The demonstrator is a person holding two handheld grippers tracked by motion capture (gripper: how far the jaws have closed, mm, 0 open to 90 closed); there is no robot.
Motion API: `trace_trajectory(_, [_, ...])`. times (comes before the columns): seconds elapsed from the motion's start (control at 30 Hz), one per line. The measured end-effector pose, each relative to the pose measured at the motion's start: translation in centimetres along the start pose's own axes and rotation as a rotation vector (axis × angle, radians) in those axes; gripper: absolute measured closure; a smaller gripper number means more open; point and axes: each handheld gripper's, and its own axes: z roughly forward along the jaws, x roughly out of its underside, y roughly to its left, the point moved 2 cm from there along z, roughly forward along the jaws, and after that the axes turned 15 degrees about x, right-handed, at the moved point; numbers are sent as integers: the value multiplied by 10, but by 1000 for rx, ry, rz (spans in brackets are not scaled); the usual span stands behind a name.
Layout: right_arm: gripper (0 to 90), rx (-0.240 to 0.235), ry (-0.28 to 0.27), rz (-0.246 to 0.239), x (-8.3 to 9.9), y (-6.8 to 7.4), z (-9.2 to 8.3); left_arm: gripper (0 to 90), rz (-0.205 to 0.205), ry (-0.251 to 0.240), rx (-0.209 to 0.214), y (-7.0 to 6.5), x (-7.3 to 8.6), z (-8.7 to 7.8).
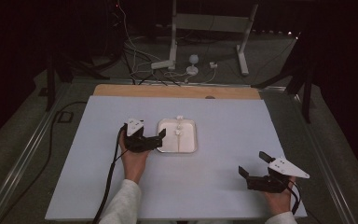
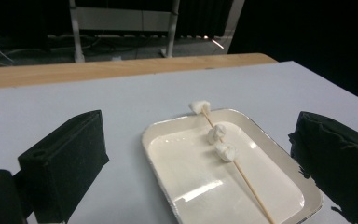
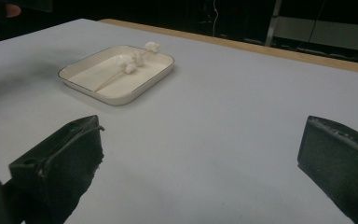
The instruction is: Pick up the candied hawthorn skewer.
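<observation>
Your left claw stands released, jaws wide apart, at the left edge of the tray. In the left gripper view the jaws straddle the near end of the tray without touching it. Your right claw is also released and holds nothing; it rests over bare table at the near right, well apart from the tray.

The skewer lies in the tray, running from the near edge toward the far edge. Three marshmallows are threaded on its far half. The farthest one sits on the far rim of the tray; the other two lie just beside each other over the tray floor. In the right gripper view, the skewer and tray appear at the far left.

Status, as judged from this layout: the skewer looks loaded and set down, and neither claw is engaged with it. The threading stage appears done. No loose marshmallows are visible on the table. What may remain is a pick-up of the skewer or tray; your left claw is placed for that, but no grasp has begun.
</observation>
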Motion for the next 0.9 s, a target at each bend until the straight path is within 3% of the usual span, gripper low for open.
trace_trajectory(0.6, [0,-13,3,0,0,1,0,81,-76,149,42,-12,22,53])
trace_trajectory(0.7, [0,-14,3,1,1,0,0,85,-78,194,31,-16,25,62])
trace_trajectory(0.83, [0,-16,4,0,1,1,1,167,-82,239,11,-21,30,72])
trace_trajectory(0.9, [0,-17,5,-1,1,1,1,189,-50,269,-20,-25,31,77])
